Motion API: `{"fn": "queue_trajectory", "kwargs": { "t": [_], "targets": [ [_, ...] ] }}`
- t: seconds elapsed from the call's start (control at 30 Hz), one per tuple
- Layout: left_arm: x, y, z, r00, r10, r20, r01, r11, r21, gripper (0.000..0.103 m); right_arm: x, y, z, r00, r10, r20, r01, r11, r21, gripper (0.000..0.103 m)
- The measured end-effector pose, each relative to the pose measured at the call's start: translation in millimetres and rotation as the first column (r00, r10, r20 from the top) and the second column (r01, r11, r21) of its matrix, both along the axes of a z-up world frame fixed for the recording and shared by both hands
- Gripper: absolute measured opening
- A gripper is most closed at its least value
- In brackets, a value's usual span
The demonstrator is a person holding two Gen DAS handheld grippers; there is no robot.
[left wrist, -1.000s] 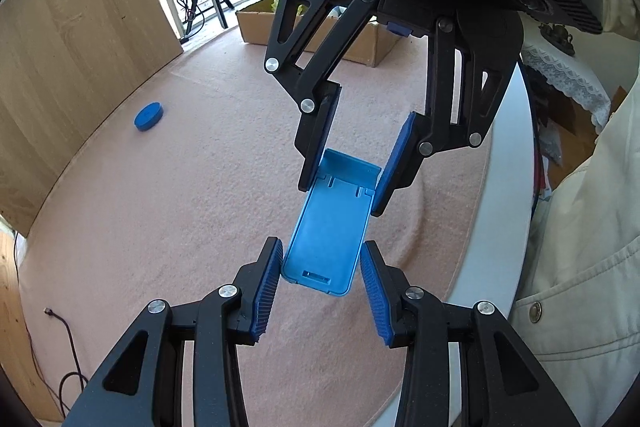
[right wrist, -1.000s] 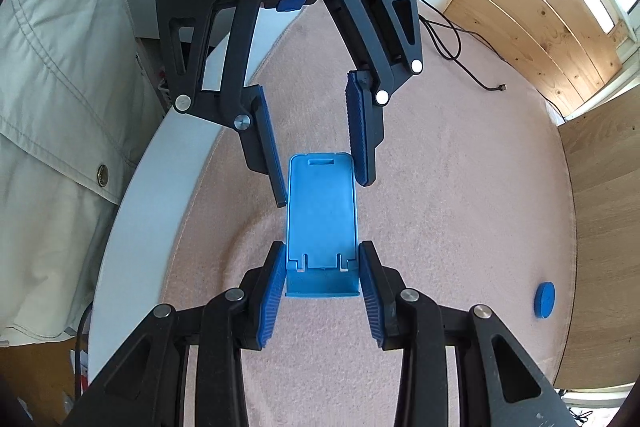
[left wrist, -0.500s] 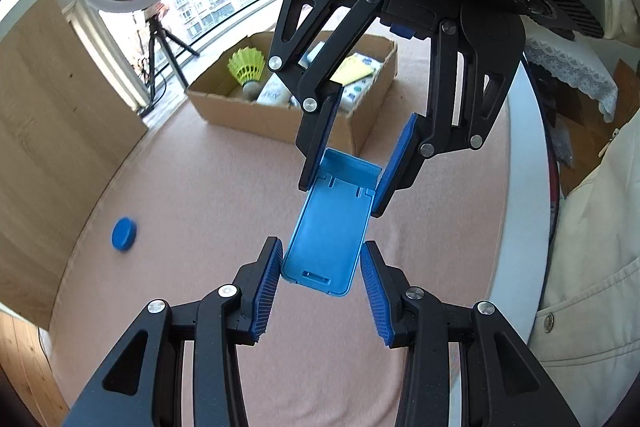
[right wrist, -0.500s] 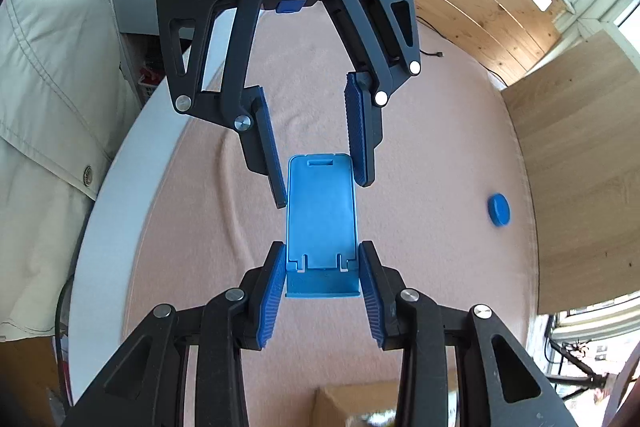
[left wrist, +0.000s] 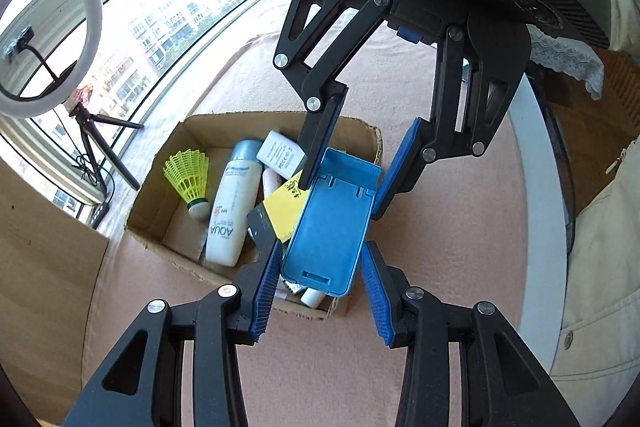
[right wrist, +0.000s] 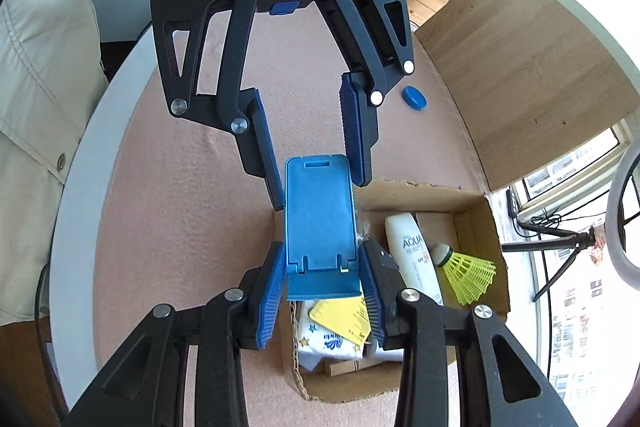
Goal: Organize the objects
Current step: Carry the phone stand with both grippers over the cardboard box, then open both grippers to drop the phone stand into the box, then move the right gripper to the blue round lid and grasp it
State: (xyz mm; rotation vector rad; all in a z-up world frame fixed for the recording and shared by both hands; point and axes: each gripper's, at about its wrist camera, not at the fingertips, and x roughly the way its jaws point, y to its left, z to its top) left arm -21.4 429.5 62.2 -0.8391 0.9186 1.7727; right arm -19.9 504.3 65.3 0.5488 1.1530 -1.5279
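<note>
A blue plastic phone stand (left wrist: 332, 223) hangs in the air between my two grippers, over the near edge of an open cardboard box (left wrist: 176, 147). My right gripper (right wrist: 322, 279) is shut on the stand's (right wrist: 318, 215) hinged end. My left gripper (left wrist: 320, 291) straddles the other end with its jaws apart; its left pad (left wrist: 266, 291) is close to the stand and the right pad stands clear. In the right wrist view the left gripper (right wrist: 316, 167) faces me across the stand.
The box (right wrist: 476, 211) holds a white AQUA bottle (left wrist: 232, 207), a yellow shuttlecock (left wrist: 190, 179), a yellow card (left wrist: 284, 207) and small packs. A blue cap (right wrist: 414, 98) lies on the pink tablecloth (left wrist: 440, 247). A ring light (left wrist: 48, 39) stands by the window.
Both grippers have carried the stand together across the table, from open cloth to above the box. The grip on the stand looks unchanged.
</note>
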Motion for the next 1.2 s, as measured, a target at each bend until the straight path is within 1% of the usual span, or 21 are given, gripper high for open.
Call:
{"fn": "queue_trajectory", "kwargs": {
  "t": [0.23, 0.3, 0.33, 0.37, 0.4, 0.43, 0.47, 0.53, 0.63, 0.73, 0.83, 0.97, 1.0, 1.07, 1.13, 1.2],
  "targets": [
    [-7.7, 22.6, -1.4, 1.000, -0.025, 0.000, 0.025, 0.999, -0.027, 0.044, -9.4, 20.5, -0.2, 0.999, -0.039, 0.005, 0.039, 0.999, -0.025, 0.033],
    [-12.6, 25.3, -2.5, 1.000, 0.016, -0.022, -0.016, 0.999, -0.027, 0.048, -11.3, 24.8, -1.5, 0.998, -0.068, -0.011, 0.068, 0.997, -0.031, 0.034],
    [-14.2, 24.4, -3.2, 0.998, 0.046, -0.043, -0.047, 0.998, -0.031, 0.058, -16.9, 23.4, -4.1, 0.996, -0.093, -0.015, 0.092, 0.995, -0.027, 0.034],
    [-16.2, 23.9, -3.3, 0.993, 0.079, -0.084, -0.082, 0.996, -0.035, 0.069, -18.4, 23.7, -7.5, 0.993, -0.114, -0.014, 0.114, 0.993, -0.011, 0.037],
    [-17.7, 22.8, -3.0, 0.985, 0.113, -0.128, -0.118, 0.992, -0.036, 0.074, -16.5, 24.4, -10.5, 0.991, -0.130, -0.027, 0.130, 0.991, 0.006, 0.046],
    [-18.3, 20.2, -1.8, 0.978, 0.138, -0.157, -0.145, 0.989, -0.032, 0.084, -14.1, 25.8, -11.5, 0.989, -0.142, -0.042, 0.143, 0.990, 0.015, 0.052],
    [-18.4, 16.0, 0.0, 0.972, 0.155, -0.176, -0.162, 0.987, -0.022, 0.089, -14.3, 27.1, -11.8, 0.987, -0.156, -0.049, 0.157, 0.988, 0.013, 0.052],
    [-17.7, 5.1, 3.6, 0.969, 0.178, -0.173, -0.181, 0.983, -0.001, 0.089, -13.6, 29.4, -9.3, 0.981, -0.192, -0.039, 0.192, 0.981, 0.002, 0.052],
    [-12.8, -18.3, 4.9, 0.965, 0.207, -0.163, -0.207, 0.978, 0.014, 0.090, -11.8, 27.9, -6.6, 0.969, -0.241, -0.048, 0.242, 0.970, 0.004, 0.055],
    [-7.2, -43.3, 1.0, 0.959, 0.234, -0.158, -0.233, 0.972, 0.023, 0.090, -12.2, 16.8, -3.0, 0.954, -0.296, -0.051, 0.296, 0.955, -0.003, 0.057],
    [-2.3, -74.2, -2.5, 0.950, 0.270, -0.154, -0.268, 0.963, 0.035, 0.090, -16.6, -4.4, 0.0, 0.938, -0.340, -0.065, 0.340, 0.940, -0.005, 0.059],
    [8.9, -132.3, -2.1, 0.932, 0.339, -0.130, -0.333, 0.940, 0.067, 0.090, -16.2, -45.4, 7.9, 0.928, -0.361, -0.092, 0.362, 0.932, -0.004, 0.063],
    [11.5, -148.8, -2.3, 0.924, 0.360, -0.126, -0.353, 0.932, 0.075, 0.090, -16.0, -58.2, 9.9, 0.927, -0.363, -0.097, 0.365, 0.931, -0.004, 0.064],
    [15.3, -183.9, -2.5, 0.902, 0.417, -0.109, -0.407, 0.908, 0.101, 0.090, -17.1, -84.6, 14.3, 0.925, -0.366, -0.099, 0.368, 0.930, -0.005, 0.066],
    [19.5, -222.7, -2.3, 0.874, 0.478, -0.085, -0.465, 0.874, 0.138, 0.090, -16.7, -117.2, 15.1, 0.921, -0.377, -0.096, 0.378, 0.926, -0.011, 0.071],
    [24.9, -262.2, -2.8, 0.842, 0.537, -0.057, -0.522, 0.837, 0.164, 0.091, -19.6, -154.0, 12.5, 0.914, -0.401, -0.062, 0.401, 0.916, -0.016, 0.073]
  ]
}}
